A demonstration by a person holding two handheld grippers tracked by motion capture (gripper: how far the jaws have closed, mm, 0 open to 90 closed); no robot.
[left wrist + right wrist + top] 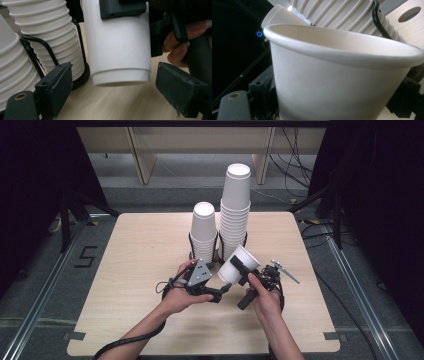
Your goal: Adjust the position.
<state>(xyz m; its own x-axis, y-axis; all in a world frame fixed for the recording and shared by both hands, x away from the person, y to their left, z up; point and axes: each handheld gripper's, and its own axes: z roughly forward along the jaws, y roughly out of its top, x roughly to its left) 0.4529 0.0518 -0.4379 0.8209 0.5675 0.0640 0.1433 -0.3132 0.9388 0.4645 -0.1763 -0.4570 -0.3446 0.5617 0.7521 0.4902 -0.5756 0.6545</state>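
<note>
1. Paper cup (239, 265) is hanging tilted above the table (125, 280), just in front of 2 cup stacks (235, 215).
2. Right gripper (240, 270) is clamping the cup's wall.
3. Left gripper (110, 87) is standing released, its black jaws flanking the cup's base without touching.

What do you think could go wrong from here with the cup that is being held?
The right hand-held gripper pinches the loose paper cup across its thin wall, so it might crush or slip. The left hand-held gripper stands open around its base without touching. The tall stack close behind might topple if bumped.
</note>
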